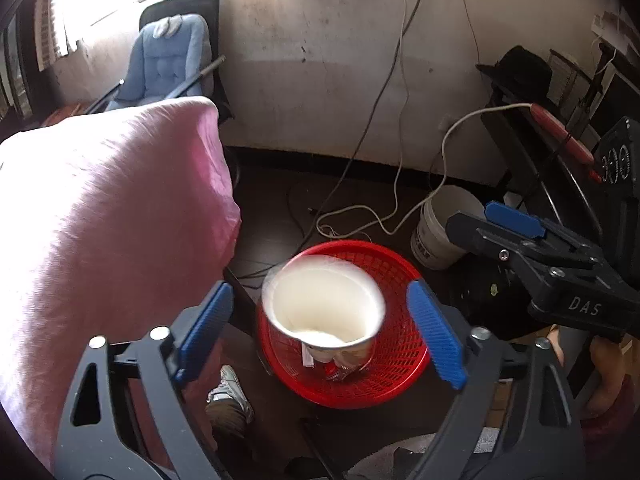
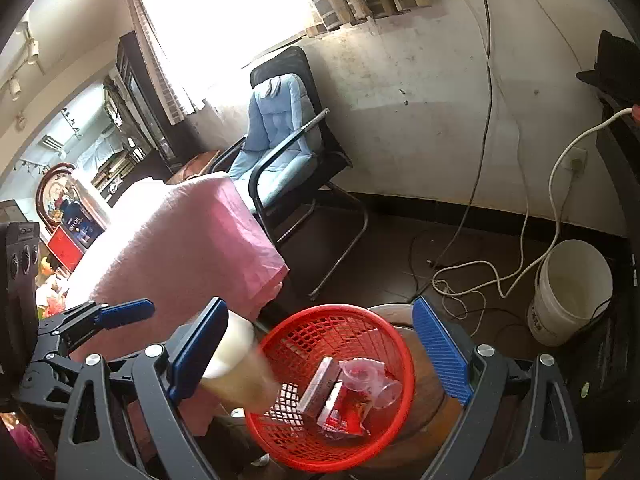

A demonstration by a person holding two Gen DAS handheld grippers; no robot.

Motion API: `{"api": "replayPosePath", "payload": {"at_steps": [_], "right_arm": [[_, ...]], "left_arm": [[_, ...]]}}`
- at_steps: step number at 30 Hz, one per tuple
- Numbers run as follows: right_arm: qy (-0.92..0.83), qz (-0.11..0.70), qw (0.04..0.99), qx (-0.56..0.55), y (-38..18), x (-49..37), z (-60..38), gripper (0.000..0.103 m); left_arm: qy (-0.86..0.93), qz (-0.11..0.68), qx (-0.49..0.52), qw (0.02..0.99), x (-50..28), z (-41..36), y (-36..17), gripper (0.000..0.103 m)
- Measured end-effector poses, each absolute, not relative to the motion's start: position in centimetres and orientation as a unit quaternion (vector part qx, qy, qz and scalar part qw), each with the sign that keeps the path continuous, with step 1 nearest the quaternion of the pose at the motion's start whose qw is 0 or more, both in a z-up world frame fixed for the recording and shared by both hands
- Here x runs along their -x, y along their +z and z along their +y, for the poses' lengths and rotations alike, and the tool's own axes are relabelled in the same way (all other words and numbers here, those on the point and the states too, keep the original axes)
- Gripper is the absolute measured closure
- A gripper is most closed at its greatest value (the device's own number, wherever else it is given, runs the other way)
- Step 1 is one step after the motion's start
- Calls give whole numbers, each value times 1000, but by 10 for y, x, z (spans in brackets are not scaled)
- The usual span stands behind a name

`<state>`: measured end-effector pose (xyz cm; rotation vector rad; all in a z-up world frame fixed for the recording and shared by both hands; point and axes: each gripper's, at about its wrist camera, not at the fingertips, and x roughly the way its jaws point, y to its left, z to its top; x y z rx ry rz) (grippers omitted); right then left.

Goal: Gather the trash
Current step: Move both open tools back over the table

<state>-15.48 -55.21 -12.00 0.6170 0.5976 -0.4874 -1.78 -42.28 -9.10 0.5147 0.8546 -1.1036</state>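
Note:
A white paper cup, blurred and mouth-up, hangs over the red mesh basket between the wide-apart blue fingers of my left gripper. Neither pad touches it. In the right wrist view the same cup is a blur at the basket's left rim, beside the left finger of my open right gripper, which is above the basket with nothing gripped. Inside lie a clear plastic cup, a red wrapper and a small box.
The basket stands on a round wooden stool. A pink-covered table is close on the left. A white bucket, loose cables and a chair with a blue cushion stand on the dark floor. A person's shoe is below.

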Motion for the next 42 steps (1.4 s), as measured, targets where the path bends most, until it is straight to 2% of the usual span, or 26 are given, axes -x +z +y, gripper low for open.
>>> {"api": "replayPosePath", "payload": {"at_steps": [10,20,36,42], "right_arm": [[-216,291,891,-272,-105,144,-526,6],[-215,311,904,-199,-73,128,-481,6],[-227,327,916,-47,-24,105,-383,6],[-189,337,922,-33,-20,89,-349,6]], "left_arm": [[-466,390,-230,760,6,-392,-74,12],[-437,366,-202,796,-6,-338,-41,11],[-354,312,-160,867,-43,-214,13,8],[-262,280,-167,908,-77,-146,30,7]]}}
